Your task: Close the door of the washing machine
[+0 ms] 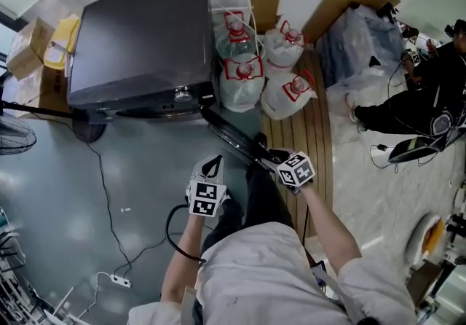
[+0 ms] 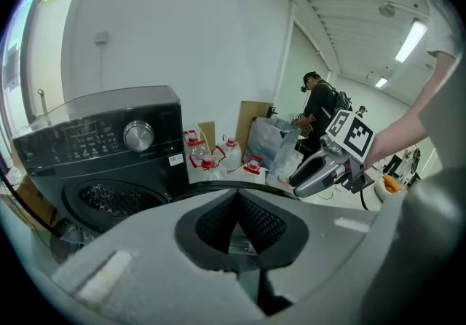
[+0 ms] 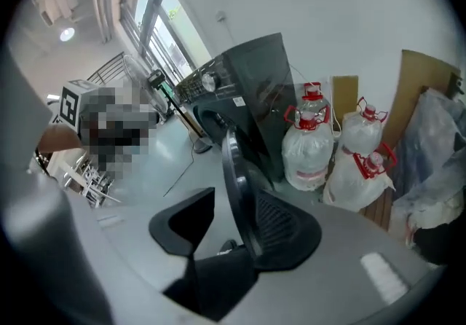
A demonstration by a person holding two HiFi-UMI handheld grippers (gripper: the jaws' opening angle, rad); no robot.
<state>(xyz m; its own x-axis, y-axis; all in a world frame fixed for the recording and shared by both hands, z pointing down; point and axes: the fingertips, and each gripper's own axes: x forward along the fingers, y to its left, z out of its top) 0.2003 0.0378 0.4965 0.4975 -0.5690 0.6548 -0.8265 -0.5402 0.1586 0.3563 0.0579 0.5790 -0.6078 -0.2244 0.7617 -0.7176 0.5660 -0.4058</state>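
The dark washing machine (image 1: 145, 32) stands at the back, its drum opening (image 2: 109, 200) showing in the left gripper view. Its round door (image 1: 237, 140) swings out wide toward me. My right gripper (image 1: 273, 161) is at the door's free edge; in the right gripper view the door (image 3: 231, 163) runs edge-on between the open jaws of the right gripper (image 3: 240, 208), nearer the right-hand pad. My left gripper (image 1: 212, 165) hangs just left of the door, and the left gripper (image 2: 237, 203) is shut with nothing in it. The right gripper (image 2: 320, 170) also shows there.
Several wrapped water jugs (image 1: 251, 68) stand on a wooden pallet (image 1: 309, 127) right of the machine. A fan (image 1: 14, 138) and cardboard boxes (image 1: 33, 54) are at the left. A cable (image 1: 109, 192) and power strip (image 1: 120, 281) lie on the grey floor. A person (image 1: 422, 98) sits at the far right.
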